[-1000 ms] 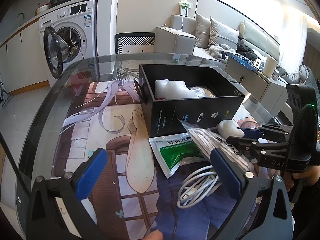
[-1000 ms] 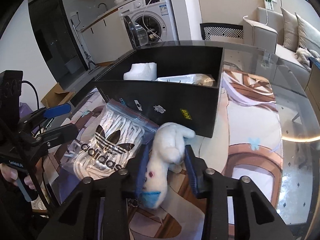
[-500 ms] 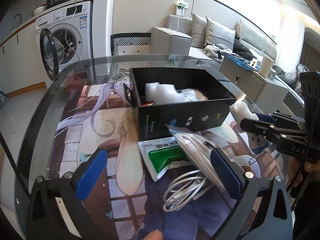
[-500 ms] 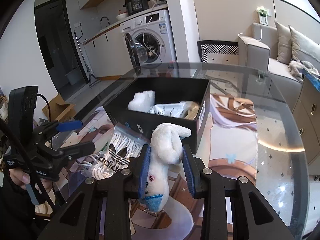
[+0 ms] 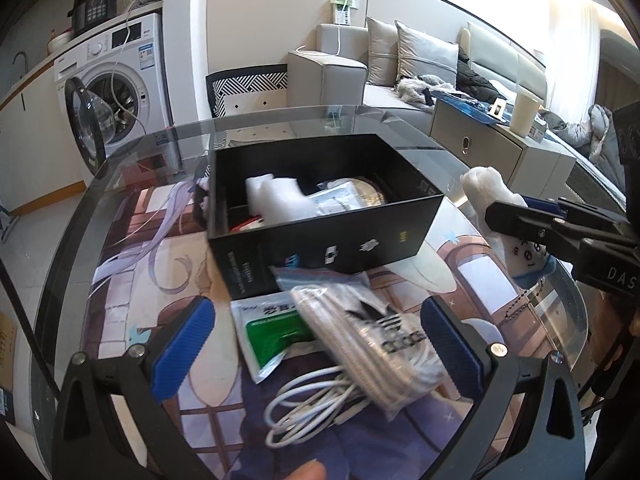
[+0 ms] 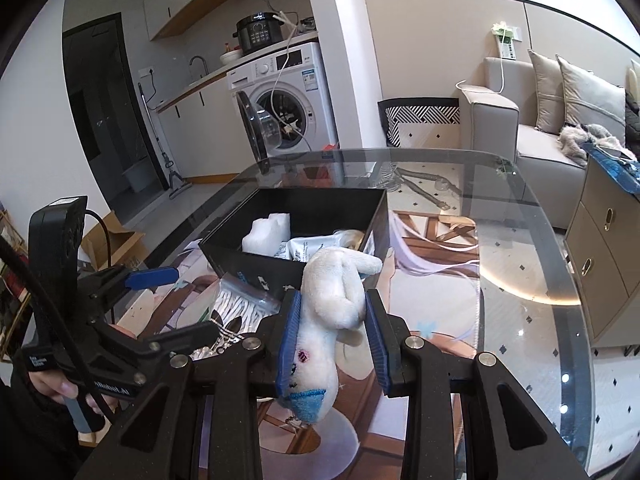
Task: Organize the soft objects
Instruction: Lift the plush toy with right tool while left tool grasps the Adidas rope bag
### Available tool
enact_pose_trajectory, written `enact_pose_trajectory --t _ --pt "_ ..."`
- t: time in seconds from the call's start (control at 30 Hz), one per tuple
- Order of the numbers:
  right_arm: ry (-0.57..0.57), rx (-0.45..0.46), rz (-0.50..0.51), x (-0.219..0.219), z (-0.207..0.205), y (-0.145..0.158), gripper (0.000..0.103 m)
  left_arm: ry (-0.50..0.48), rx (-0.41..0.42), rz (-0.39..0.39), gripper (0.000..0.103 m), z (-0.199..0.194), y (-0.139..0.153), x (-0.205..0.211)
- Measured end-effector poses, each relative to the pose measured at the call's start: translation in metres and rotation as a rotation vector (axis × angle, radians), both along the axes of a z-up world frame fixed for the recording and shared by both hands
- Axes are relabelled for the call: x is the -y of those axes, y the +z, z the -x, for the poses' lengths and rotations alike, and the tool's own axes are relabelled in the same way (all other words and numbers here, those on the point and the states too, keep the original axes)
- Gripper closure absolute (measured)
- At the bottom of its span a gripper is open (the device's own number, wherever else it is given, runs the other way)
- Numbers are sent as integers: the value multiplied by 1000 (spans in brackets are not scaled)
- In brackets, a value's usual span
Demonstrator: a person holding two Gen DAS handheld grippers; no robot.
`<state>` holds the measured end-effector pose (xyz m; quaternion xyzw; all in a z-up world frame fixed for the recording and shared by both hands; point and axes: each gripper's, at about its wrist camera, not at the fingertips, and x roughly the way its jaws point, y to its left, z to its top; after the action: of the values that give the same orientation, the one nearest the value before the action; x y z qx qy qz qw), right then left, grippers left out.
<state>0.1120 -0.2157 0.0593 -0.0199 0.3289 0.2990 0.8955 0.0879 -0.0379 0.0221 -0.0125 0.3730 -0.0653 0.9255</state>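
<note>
My right gripper (image 6: pixel 332 322) is shut on a white plush toy (image 6: pixel 332 308) and holds it in the air, near the right front corner of the open black box (image 6: pixel 288 210). In the left wrist view the plush toy (image 5: pixel 486 184) hangs right of the black box (image 5: pixel 320 240), with a bead chain dangling below it. The box holds white foam (image 5: pixel 272 196) and a silver packet (image 5: pixel 340 200). My left gripper (image 5: pixel 316 344) is open above a clear bag of white laces (image 5: pixel 368 340), a green-white sachet (image 5: pixel 272 328) and a coiled white cable (image 5: pixel 316 404).
The things lie on a round glass table (image 6: pixel 532 272) over an anime print mat (image 5: pixel 160 264). A washing machine with its door open (image 5: pixel 116 84), a patterned chair (image 5: pixel 248 84) and a sofa (image 5: pixel 400 72) stand beyond the table.
My right gripper has lifted the plush toy off the table, up and back to the box's right. My left gripper has risen and pulled back a little, still open.
</note>
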Motion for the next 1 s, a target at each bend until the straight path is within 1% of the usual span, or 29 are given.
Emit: enact_pose_trajectory --t 0.23,0.3,0.4,0.53,0.7,0.77,0.83,0.9,0.93,1.0 --pt "-8 0 -1 2 1 1 71 -21 -14 -27 0 -13 0 20" --pt "-5 -4 -3 1 -1 0 71 -31 -34 -57 0 -18 -5 27" --pt "-7 -10 -1 2 -1 -1 71 -30 -63 -80 0 -23 -13 29" --pt "-12 -16 1 3 -3 -3 71 -33 -98 -74 0 -24 -21 30" --pt "-9 -24 3 3 -5 -5 71 -46 -128 -91 0 -24 -29 35" --pt "-8 -27 5 2 -5 -6 71 -36 -142 -92 0 -25 -32 35" --pt "-7 -27 7 2 -6 -7 71 -36 -143 -85 2 -25 -33 34" --pt "-6 -29 6 2 -6 -7 71 -54 -142 -73 12 -24 -34 35" --pt "-7 -29 6 2 -7 -7 71 -58 -143 -72 14 -22 -35 34" --pt "-6 -31 6 2 -7 -7 71 -68 -141 -65 23 -20 -35 35"
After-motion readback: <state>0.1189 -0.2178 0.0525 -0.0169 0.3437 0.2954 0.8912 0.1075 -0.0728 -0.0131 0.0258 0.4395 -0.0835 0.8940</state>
